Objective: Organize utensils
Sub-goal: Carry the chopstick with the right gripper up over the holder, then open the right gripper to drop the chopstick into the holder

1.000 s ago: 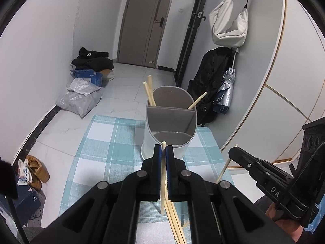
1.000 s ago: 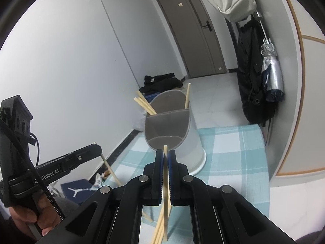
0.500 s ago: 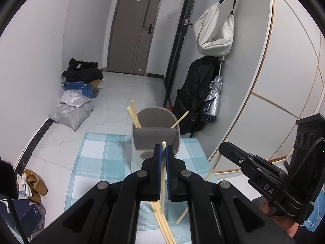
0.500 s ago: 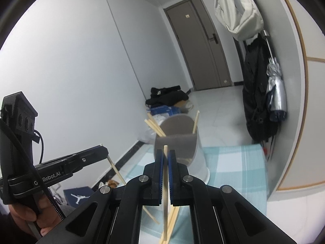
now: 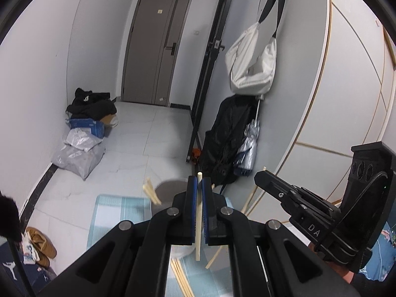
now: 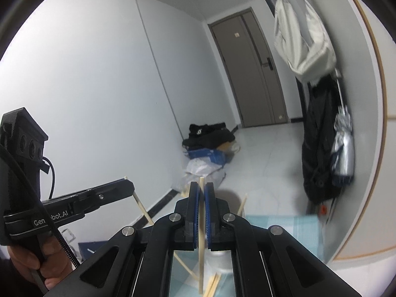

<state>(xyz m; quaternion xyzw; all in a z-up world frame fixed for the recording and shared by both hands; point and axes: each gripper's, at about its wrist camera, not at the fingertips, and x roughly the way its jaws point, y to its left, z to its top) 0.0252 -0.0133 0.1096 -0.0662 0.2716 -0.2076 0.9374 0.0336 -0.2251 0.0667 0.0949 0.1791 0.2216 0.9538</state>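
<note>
In the left wrist view my left gripper [image 5: 198, 183] is shut on one upright wooden chopstick [image 5: 198, 222], lifted above the table. The grey-and-white utensil holder [image 5: 170, 188] stands just beyond and below it, mostly hidden by the jaws, with chopsticks [image 5: 151, 193] sticking out. To the right, my right gripper [image 5: 259, 174] is shut on another chopstick [image 5: 247, 203]. The right wrist view shows that gripper [image 6: 201, 188] clamped on its chopstick [image 6: 201, 227], the left gripper [image 6: 128, 185] at the left, and the blurred holder [image 6: 231, 198] ahead. Loose chopsticks [image 5: 182, 279] lie on the cloth below.
A blue checked tablecloth [image 5: 116, 212] covers the table. On the floor beyond lie plastic bags [image 5: 79, 153] and a black garment on a blue box [image 5: 86, 123]. A black backpack [image 5: 225, 136], an umbrella and a hanging white bag [image 5: 252, 59] line the right wall.
Both grippers have risen, each carrying its chopstick. The holder and the table have dropped low in both views and now sit mostly behind the jaws.
</note>
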